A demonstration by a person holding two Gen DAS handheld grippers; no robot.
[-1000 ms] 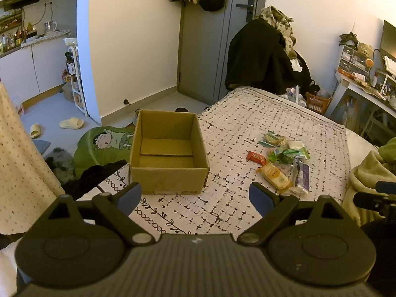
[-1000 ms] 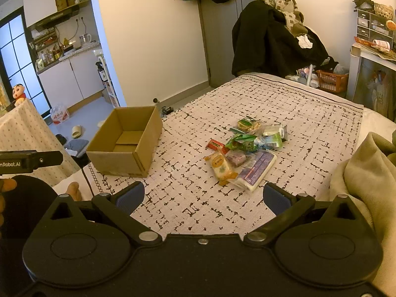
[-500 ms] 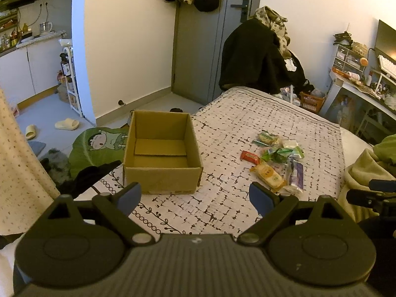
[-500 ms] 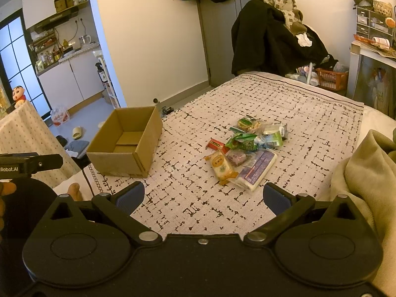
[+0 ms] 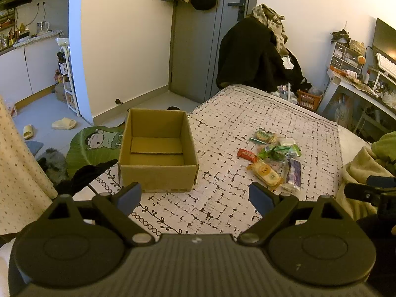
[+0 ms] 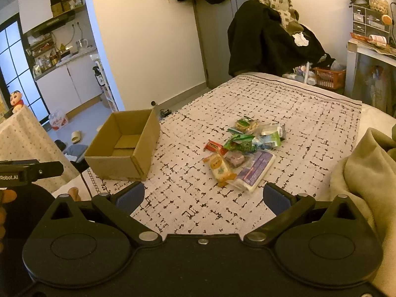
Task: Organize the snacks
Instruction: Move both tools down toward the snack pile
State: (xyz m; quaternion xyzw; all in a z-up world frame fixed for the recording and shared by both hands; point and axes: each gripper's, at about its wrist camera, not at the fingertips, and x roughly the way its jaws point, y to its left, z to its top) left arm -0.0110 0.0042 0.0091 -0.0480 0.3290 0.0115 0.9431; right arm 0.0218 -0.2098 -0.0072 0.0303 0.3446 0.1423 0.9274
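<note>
A little pile of snacks [image 6: 243, 153] lies on the patterned bed cover [image 6: 309, 123], to the right of the cardboard box [image 5: 158, 151] and apart from it. The box sits open on the same cover, with nothing inside. The left gripper [image 5: 195, 196] is near the box, its jaws spread wide and holding nothing. The right gripper [image 6: 203, 198] is near the snacks, spread wide too.

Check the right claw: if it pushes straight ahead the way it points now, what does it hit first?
Likely the patterned bed cover just short of the snack pile; the right claw is open and empty. Depth is unclear.
</note>
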